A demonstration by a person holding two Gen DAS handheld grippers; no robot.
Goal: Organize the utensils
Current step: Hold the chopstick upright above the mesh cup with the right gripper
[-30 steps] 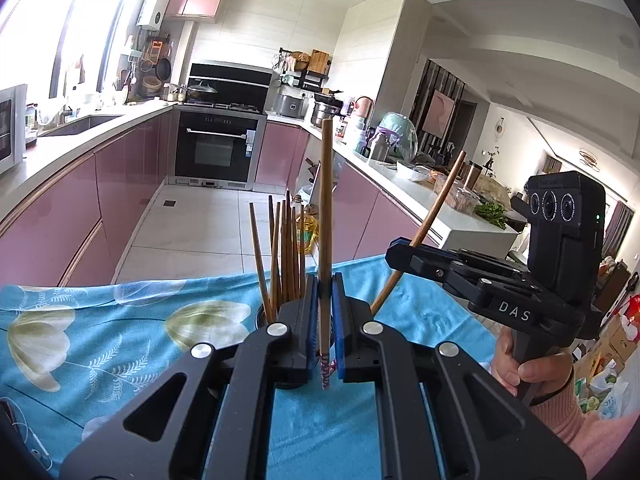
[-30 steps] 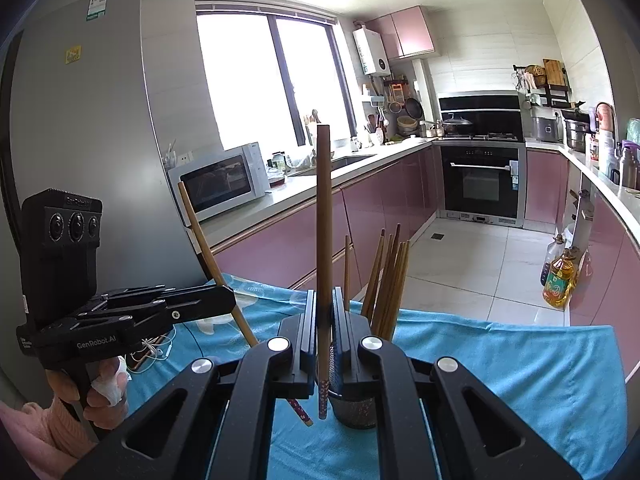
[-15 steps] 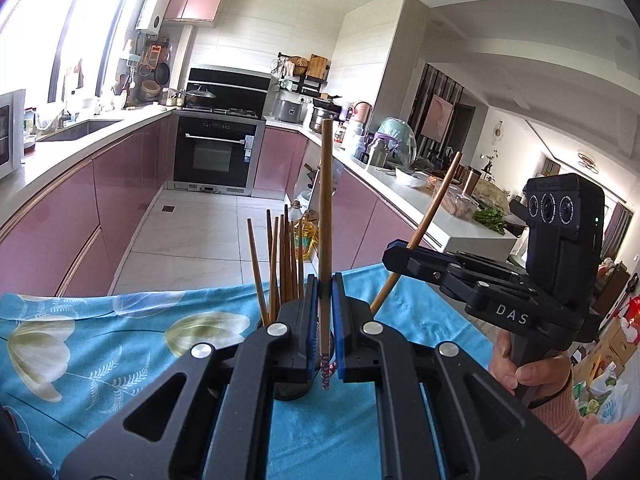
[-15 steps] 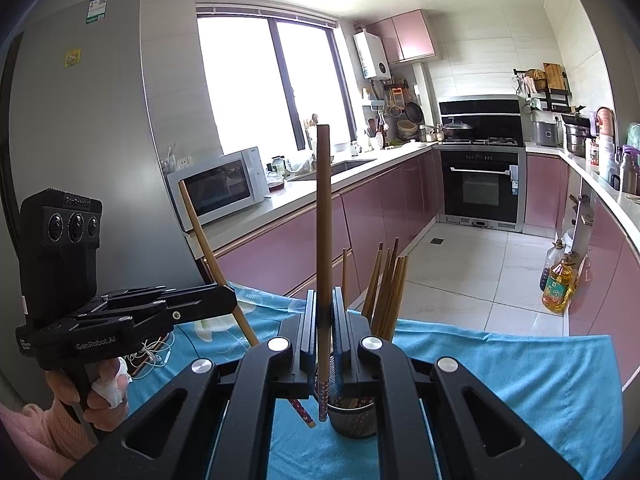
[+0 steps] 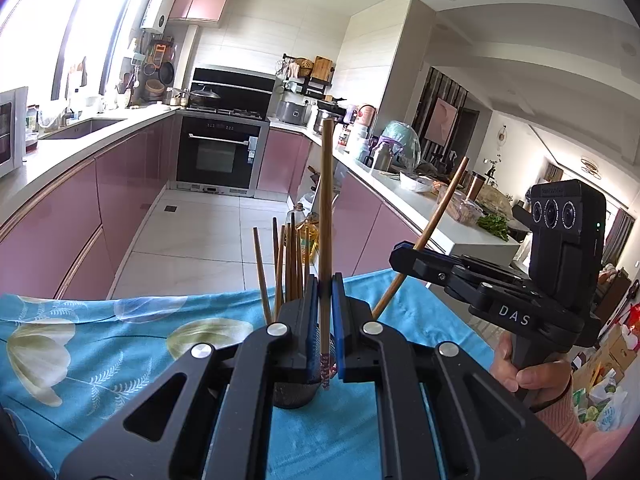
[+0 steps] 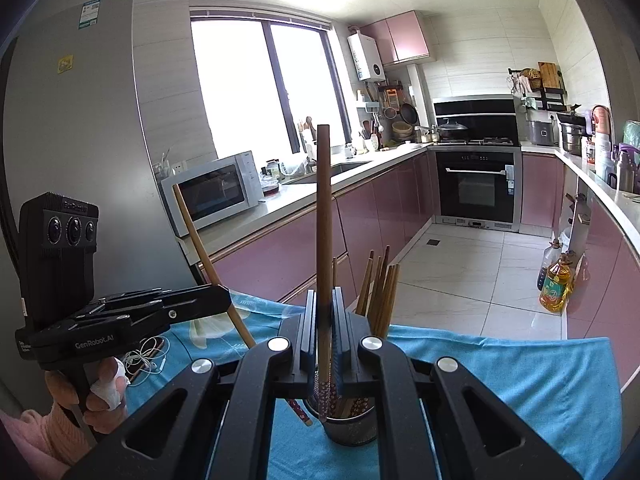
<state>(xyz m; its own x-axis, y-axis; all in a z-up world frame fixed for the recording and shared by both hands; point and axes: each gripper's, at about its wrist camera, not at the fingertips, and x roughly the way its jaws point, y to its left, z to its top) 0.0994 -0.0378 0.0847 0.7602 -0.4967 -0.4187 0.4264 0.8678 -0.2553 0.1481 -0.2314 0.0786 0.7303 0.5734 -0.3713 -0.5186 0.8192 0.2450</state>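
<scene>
In the left wrist view my left gripper (image 5: 325,332) is shut on a brown chopstick (image 5: 326,220) that stands upright, patterned tip down. Just behind its fingers sits a dark metal holder (image 5: 294,390) with several chopsticks (image 5: 286,264) in it. To the right, my right gripper (image 5: 396,254) is shut on a tilted chopstick (image 5: 434,226). In the right wrist view the right gripper (image 6: 323,336) clamps its upright chopstick (image 6: 323,220) above the holder (image 6: 352,426). The left gripper (image 6: 224,298) holds a slanted chopstick (image 6: 202,252) whose tip hangs beside the holder.
A blue floral cloth (image 5: 100,340) covers the table, whose far edge drops to the tiled kitchen floor. White earphones (image 6: 146,356) lie on the cloth near a person's hand (image 6: 104,392). An oil bottle (image 6: 556,284) stands on the floor by pink cabinets.
</scene>
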